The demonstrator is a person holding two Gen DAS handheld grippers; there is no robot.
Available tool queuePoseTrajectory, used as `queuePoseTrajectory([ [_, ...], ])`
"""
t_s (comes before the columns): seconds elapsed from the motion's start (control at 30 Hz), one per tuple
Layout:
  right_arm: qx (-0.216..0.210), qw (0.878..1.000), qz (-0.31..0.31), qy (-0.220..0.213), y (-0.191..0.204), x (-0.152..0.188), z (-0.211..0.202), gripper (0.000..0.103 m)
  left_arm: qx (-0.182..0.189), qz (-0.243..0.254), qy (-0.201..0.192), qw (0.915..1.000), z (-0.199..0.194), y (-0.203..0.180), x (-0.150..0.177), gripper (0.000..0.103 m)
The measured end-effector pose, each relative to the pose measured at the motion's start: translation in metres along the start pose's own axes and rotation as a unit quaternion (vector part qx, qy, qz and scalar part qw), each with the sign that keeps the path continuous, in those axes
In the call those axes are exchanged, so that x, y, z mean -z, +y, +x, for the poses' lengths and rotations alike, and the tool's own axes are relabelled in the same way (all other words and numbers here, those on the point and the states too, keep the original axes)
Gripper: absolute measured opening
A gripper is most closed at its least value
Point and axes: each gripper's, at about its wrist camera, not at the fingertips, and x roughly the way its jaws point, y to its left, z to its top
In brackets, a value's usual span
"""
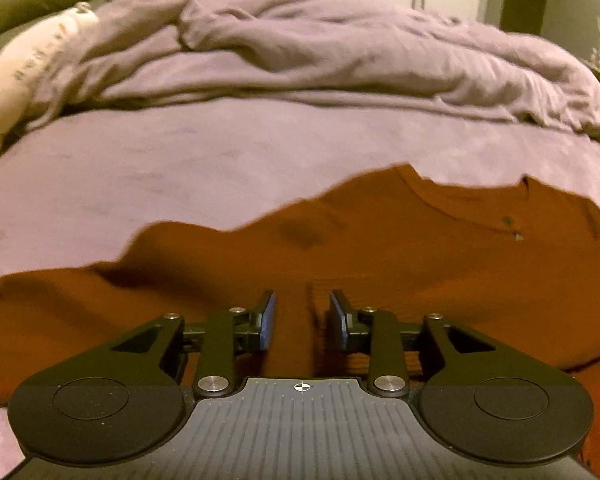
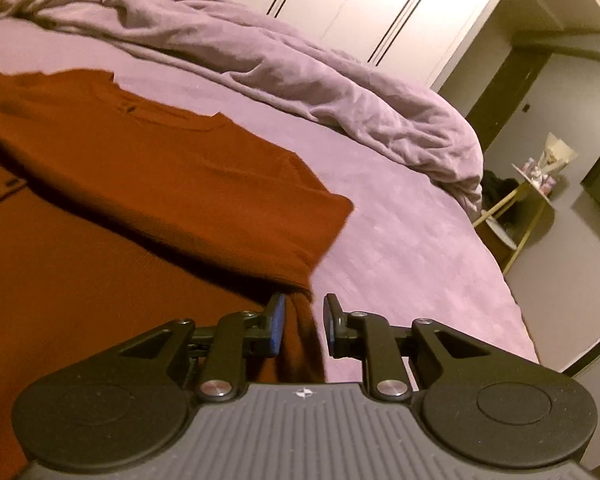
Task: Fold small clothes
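Apparently a fold of the rust-orange jumper (image 1: 380,240), spread on the near part of the lilac bed (image 1: 180,152), is in hand: the left gripper (image 1: 302,320) hovers over its middle, jaws part open on nothing, while the right gripper (image 2: 304,326) has its narrowly parted jaws around a pinched ridge at the jumper's right edge, though whether the pads press it I cannot tell. Next, I judge, both need firm holds before carrying cloth across. Only the right view shows the sleeve (image 2: 220,184) folded over and a side table (image 2: 532,184); only the left shows the pillow (image 1: 24,76).

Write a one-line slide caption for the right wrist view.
Right gripper at the edge of a rust top spread on a purple bed, rumpled duvet behind.
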Motion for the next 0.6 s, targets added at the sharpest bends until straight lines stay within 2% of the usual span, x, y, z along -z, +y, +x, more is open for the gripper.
queuePoseTrajectory([
  [0.07,0.021,1.0,0.006,-0.02,-0.007,-0.004,-0.009,0.018,0.0,-0.013,-0.014,0.9998,-0.009,0.005,-0.005,0.037],
  [0.13,0.044,0.998,-0.002,-0.045,-0.005,-0.012,-0.012,0.018,0.013,-0.016,-0.022,0.9995,-0.014,0.001,-0.01,0.048],
  [0.17,0.044,0.998,-0.008,-0.053,-0.001,-0.018,-0.01,0.018,0.023,-0.014,-0.02,0.9994,-0.013,-0.006,-0.011,0.049],
  [0.27,-0.002,0.999,-0.012,-0.043,0.021,-0.035,0.008,0.018,0.044,0.001,0.007,0.999,0.001,-0.026,-0.008,0.049],
  [0.37,-0.036,0.998,-0.042,-0.015,0.051,-0.041,0.036,0.017,0.041,0.018,0.031,0.9985,0.02,-0.04,0.0,0.049],
  [0.47,-0.008,0.997,-0.072,-0.013,0.069,-0.038,0.056,0.015,0.028,0.045,0.02,0.9984,0.029,-0.045,0.008,0.053],
  [0.6,-0.01,0.998,-0.059,-0.007,0.062,-0.041,0.064,0.016,0.026,0.058,0.016,0.9978,0.032,-0.045,0.009,0.055],
])
